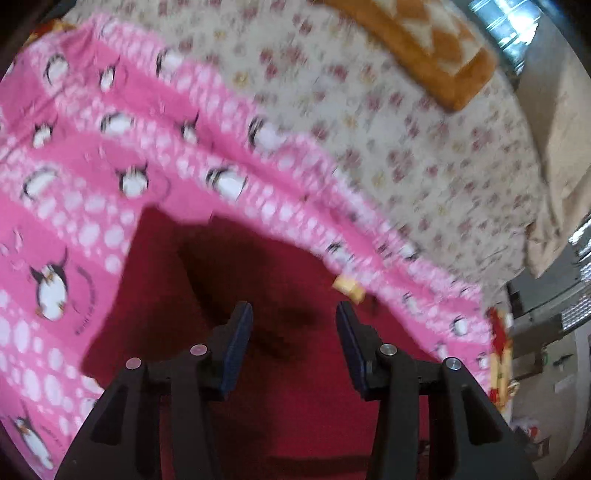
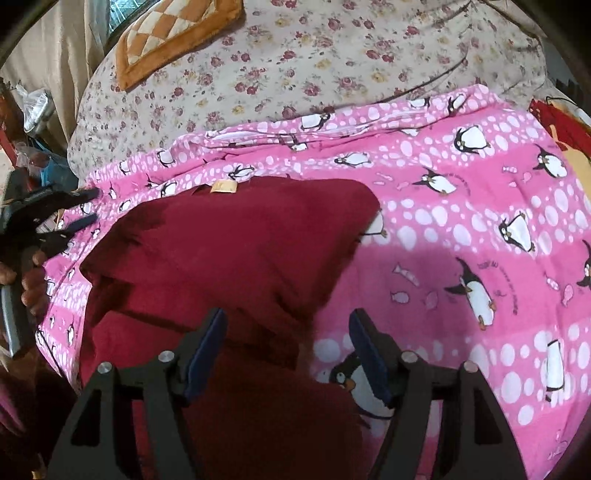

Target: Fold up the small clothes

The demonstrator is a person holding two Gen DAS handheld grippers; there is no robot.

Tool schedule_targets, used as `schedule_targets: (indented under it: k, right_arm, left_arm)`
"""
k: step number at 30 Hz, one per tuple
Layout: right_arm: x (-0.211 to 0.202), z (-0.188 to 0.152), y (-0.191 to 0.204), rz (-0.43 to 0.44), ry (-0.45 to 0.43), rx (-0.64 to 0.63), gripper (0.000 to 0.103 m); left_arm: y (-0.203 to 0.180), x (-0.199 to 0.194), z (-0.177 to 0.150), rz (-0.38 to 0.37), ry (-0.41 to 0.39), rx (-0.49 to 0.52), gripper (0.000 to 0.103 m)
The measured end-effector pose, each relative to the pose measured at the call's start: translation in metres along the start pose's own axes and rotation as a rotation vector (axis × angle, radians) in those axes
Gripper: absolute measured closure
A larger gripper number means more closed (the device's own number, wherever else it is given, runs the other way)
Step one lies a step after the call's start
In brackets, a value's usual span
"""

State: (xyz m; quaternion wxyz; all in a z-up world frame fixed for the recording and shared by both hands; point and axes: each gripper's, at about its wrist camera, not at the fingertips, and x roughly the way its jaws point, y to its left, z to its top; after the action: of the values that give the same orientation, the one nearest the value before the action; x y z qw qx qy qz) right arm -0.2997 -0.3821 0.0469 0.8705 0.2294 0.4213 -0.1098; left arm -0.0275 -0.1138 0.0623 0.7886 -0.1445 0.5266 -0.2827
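Note:
A dark red garment [image 2: 236, 251] lies folded on a pink penguin-print blanket [image 2: 461, 221], with a small tan label [image 2: 223, 186] at its far edge. My right gripper [image 2: 288, 328] is open just above the garment's near right part, empty. My left gripper [image 1: 293, 325] is open over the same red garment [image 1: 258, 295], empty; the label [image 1: 349, 288] lies just beyond its right finger. The left gripper also shows in the right wrist view [image 2: 79, 208] at the far left, open, beside the garment's left edge.
The pink blanket [image 1: 92, 166] covers a bed with a floral sheet [image 2: 295, 66]. An orange checked cushion [image 2: 173, 33] lies at the back; it also shows in the left wrist view [image 1: 424, 48]. Clutter stands off the bed's left side [image 2: 33, 110].

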Motion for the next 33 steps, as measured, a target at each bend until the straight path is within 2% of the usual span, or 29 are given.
schedule_targets:
  k: [2, 3, 4, 5, 7, 11, 18, 20, 21, 27, 28, 29, 30, 33]
  right_arm:
    - [-0.002, 0.000, 0.002, 0.000, -0.003, -0.010, 0.030]
    - [-0.004, 0.000, 0.003, -0.002, -0.005, -0.012, 0.030]
    - [-0.006, 0.000, 0.003, -0.002, -0.009, -0.016, 0.030]
    - [-0.008, 0.001, 0.003, -0.002, -0.014, -0.019, 0.030]
    - [-0.009, 0.001, 0.002, -0.001, -0.022, -0.024, 0.030]
    - [-0.005, 0.002, 0.003, -0.003, -0.020, -0.033, 0.030]
    - [0.003, -0.006, 0.010, 0.002, 0.011, -0.076, 0.030]
    - [0.005, -0.007, 0.012, -0.001, 0.016, -0.088, 0.030]
    - [0.005, -0.008, 0.013, -0.001, 0.018, -0.095, 0.030]
    - [0.015, -0.010, 0.022, -0.037, 0.006, -0.156, 0.031]
    - [0.021, -0.009, 0.022, -0.065, 0.011, -0.167, 0.045]
    - [0.026, -0.006, 0.022, -0.100, 0.026, -0.176, 0.078]
    - [0.028, -0.004, 0.020, -0.137, 0.030, -0.179, 0.089]
    - [0.009, 0.000, 0.001, -0.113, -0.023, -0.089, 0.090]
  left_arm:
    - [0.016, 0.017, -0.002, 0.047, 0.036, -0.045, 0.077]
    - [0.032, 0.023, -0.005, 0.049, 0.045, -0.102, 0.080]
    - [0.044, 0.025, -0.005, 0.016, 0.049, -0.149, 0.085]
    - [0.055, 0.025, -0.005, -0.031, 0.050, -0.195, 0.086]
    - [0.056, 0.023, -0.001, -0.060, 0.050, -0.221, 0.086]
    - [0.040, 0.022, 0.004, -0.031, 0.022, -0.166, 0.084]
    - [0.037, 0.039, 0.014, 0.001, -0.003, -0.202, 0.084]
    - [0.033, 0.041, 0.014, 0.022, -0.011, -0.170, 0.103]
    - [0.031, 0.040, 0.014, 0.041, -0.005, -0.152, 0.103]
    - [0.018, -0.011, 0.004, -0.052, -0.094, -0.106, 0.103]
    - [0.016, -0.021, 0.001, -0.059, -0.106, -0.094, 0.103]
    - [0.014, -0.030, -0.002, -0.068, -0.114, -0.086, 0.103]
    - [0.014, -0.040, -0.008, -0.083, -0.120, -0.077, 0.103]
    - [0.013, -0.050, -0.029, -0.072, -0.127, -0.020, 0.103]
